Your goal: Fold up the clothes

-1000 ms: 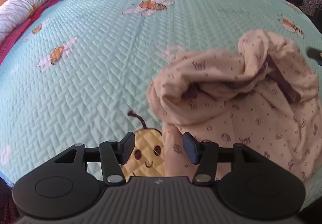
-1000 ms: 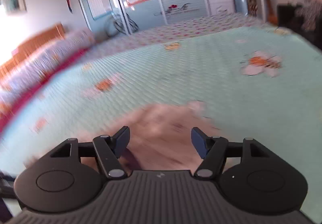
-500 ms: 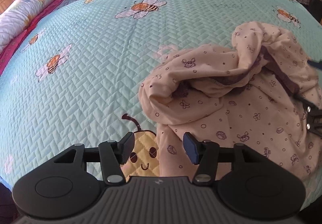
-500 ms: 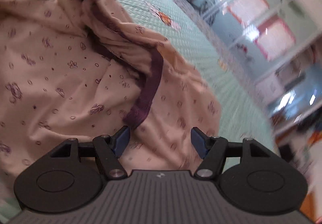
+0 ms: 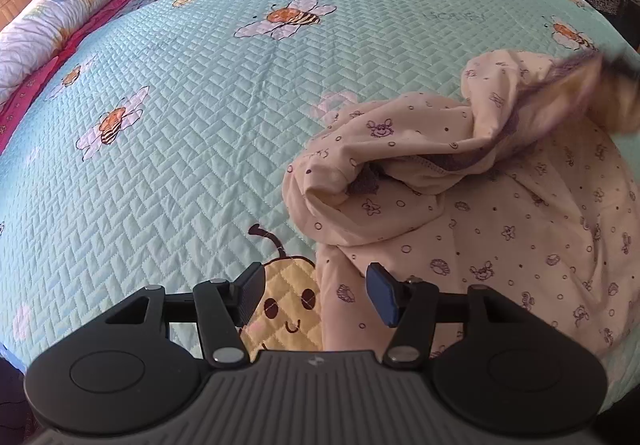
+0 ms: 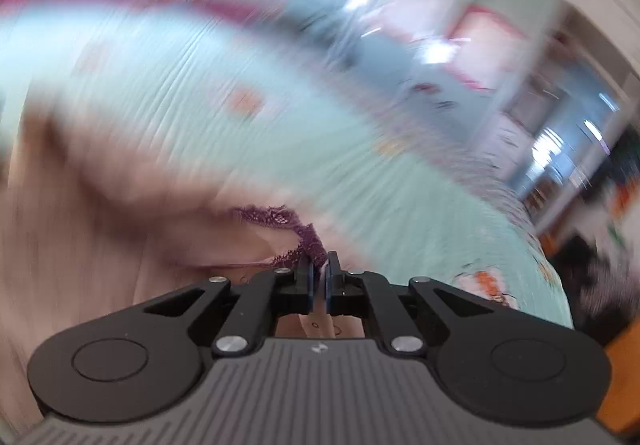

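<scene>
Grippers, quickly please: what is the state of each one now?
Left gripper: open, holding nothing, above the garment's near edge.
Right gripper: closed on the garment's purple trim.

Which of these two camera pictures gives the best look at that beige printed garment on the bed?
The left wrist view: the garment lies sharp and crumpled on the quilt, its print clear. The right wrist view is motion-blurred and shows only its purple trim pinched in the shut right hand-held gripper.
</scene>
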Demonstrator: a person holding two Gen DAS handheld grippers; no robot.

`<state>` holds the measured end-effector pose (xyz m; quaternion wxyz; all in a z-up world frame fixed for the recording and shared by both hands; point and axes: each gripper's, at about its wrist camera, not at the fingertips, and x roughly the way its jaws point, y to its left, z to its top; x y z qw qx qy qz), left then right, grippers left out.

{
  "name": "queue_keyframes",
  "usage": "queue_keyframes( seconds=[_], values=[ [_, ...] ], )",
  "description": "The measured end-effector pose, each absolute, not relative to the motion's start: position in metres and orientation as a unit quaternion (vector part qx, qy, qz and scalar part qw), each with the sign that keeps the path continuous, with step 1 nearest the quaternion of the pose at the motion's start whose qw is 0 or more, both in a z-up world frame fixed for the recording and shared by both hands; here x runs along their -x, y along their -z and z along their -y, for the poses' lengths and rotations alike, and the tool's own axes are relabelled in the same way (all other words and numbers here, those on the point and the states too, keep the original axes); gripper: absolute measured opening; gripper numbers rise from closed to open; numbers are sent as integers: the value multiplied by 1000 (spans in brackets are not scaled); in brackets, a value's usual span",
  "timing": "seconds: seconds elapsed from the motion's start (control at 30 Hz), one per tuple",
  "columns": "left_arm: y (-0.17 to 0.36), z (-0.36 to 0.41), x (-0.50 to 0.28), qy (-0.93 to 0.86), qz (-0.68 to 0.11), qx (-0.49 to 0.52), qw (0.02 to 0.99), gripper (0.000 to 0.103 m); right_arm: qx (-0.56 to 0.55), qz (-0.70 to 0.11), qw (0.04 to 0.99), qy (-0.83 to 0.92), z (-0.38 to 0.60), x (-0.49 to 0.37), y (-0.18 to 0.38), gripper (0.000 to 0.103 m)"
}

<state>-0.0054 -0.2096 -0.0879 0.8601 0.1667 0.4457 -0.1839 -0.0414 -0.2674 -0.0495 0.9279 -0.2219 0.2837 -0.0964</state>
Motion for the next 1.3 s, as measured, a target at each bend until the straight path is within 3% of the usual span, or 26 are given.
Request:
queue_keyframes(
  seconds=[0.3,0.63,1.3],
  values=[
    [77,221,17,198,-376,-182,887,59,29,-183,967,174,309,54,-29,6],
    [97,270,50,193,-178,-355,897,61,19,-143,975,167,293,82,-49,6],
    [145,297,109,213,-24,-515,830,63,26,-105,983,151,270,115,-97,6]
  ],
)
